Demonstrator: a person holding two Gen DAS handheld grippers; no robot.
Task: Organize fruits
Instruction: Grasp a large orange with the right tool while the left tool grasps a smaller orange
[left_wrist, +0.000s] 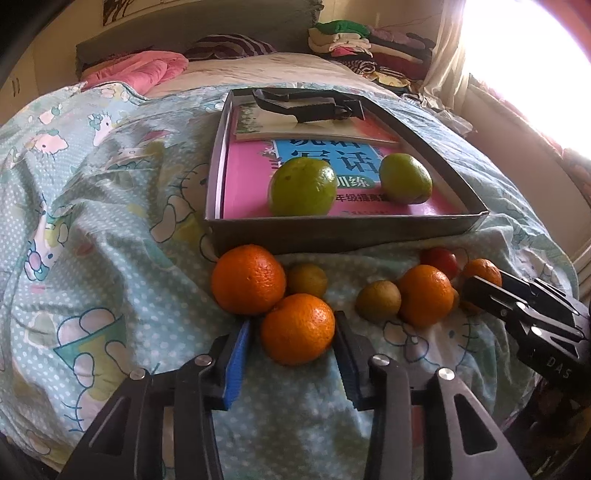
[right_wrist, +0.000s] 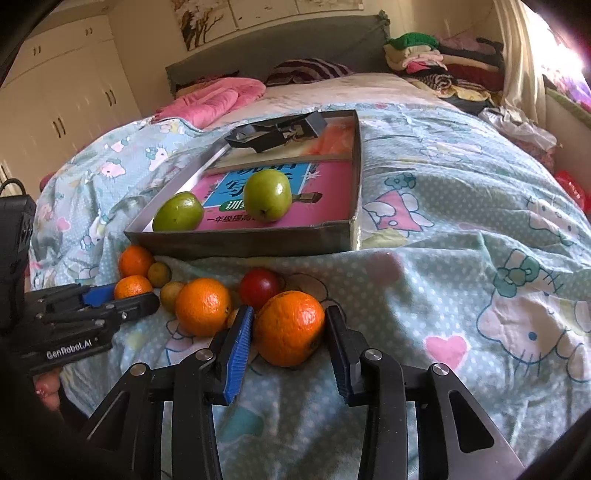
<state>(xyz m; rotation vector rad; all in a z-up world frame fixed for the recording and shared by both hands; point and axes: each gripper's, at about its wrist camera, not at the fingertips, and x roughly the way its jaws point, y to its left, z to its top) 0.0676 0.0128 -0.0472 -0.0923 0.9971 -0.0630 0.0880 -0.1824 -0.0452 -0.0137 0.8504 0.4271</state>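
Left gripper clamps an orange at lower centre; the right gripper grips another orange. Box lies straight ahead, toward frame top, roughly equally near both.

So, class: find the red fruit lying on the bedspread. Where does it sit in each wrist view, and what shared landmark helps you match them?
Left wrist view: the red fruit sits right of centre, behind an orange, below the box's near wall.
Right wrist view: the red fruit sits just left of centre, between two oranges.
Shared landmark: the grey box holding two green fruits.
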